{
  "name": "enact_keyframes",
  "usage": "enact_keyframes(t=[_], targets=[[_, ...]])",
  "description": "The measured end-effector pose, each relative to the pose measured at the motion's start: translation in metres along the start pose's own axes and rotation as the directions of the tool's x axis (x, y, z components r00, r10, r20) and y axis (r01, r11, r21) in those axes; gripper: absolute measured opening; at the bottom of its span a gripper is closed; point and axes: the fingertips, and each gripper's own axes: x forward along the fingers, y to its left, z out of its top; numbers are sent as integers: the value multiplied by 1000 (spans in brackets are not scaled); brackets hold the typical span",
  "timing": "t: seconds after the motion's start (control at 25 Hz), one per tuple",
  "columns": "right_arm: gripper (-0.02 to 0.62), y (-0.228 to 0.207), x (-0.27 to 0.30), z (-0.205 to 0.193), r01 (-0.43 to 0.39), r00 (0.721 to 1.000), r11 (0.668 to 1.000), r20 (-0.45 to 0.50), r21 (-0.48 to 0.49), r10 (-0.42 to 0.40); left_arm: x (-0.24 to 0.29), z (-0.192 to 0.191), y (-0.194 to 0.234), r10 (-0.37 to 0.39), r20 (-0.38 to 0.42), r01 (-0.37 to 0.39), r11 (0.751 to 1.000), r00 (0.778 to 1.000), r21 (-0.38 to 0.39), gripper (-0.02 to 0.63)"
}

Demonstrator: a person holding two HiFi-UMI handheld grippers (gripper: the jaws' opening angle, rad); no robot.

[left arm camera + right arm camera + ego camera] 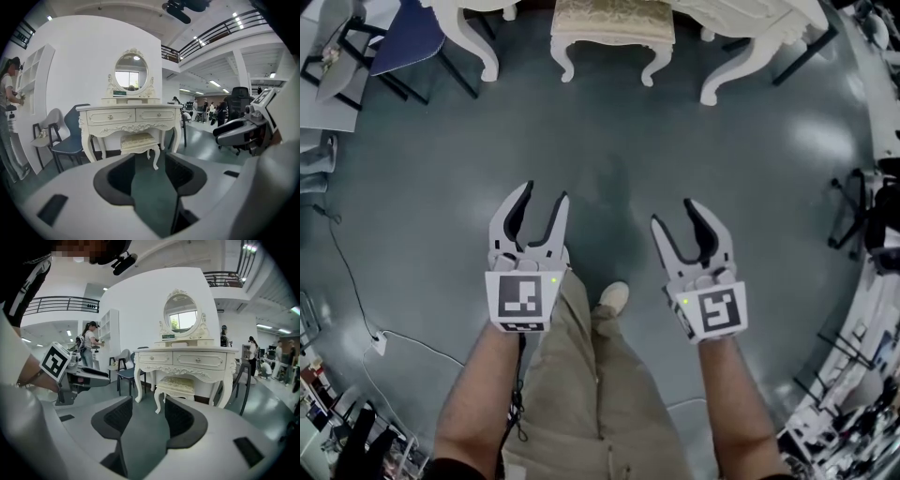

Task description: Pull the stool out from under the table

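The cream stool (612,28) with a patterned cushion stands tucked between the legs of the white dressing table (478,42) at the top of the head view. Both grippers hang over bare grey floor well short of it. My left gripper (543,194) is open with nothing between its jaws, and so is my right gripper (675,214). In the left gripper view the stool (137,140) sits under the table (129,115), beyond the open gripper (150,159). The right gripper view shows the stool (176,385) under the table (187,359), past the open gripper (147,404).
A blue chair (408,37) and a pale chair stand left of the table. Black chair frames (862,216) line the right side. A cable (356,300) runs over the floor at the left. A person (89,348) stands at shelves far left. My shoe (614,298) is below the grippers.
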Motion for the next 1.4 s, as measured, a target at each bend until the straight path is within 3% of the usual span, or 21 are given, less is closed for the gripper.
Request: enact_keyframes(t=[0.12, 0.28, 0.92, 1.16, 1.4], targets=[[196, -3, 18, 7, 4, 1000, 1000, -16, -9, -4, 16, 5, 14, -10, -18, 10, 1000, 1000, 10, 186], [196, -8, 41, 21, 14, 1000, 1000, -26, -7, -14, 34, 17, 29, -18, -14, 18, 999, 1000, -36, 186], [196, -20, 138, 70, 73, 997, 997, -24, 38, -72, 94, 45, 109, -71, -41, 72, 997, 997, 27, 186], [196, -35, 153, 74, 123, 992, 992, -39, 41, -121, 109, 50, 123, -90, -47, 92, 995, 995, 34, 186], [196, -37, 162, 91, 120, 993, 990, -12, 73, -119, 128, 51, 128, -112, -58, 115, 992, 992, 50, 186]])
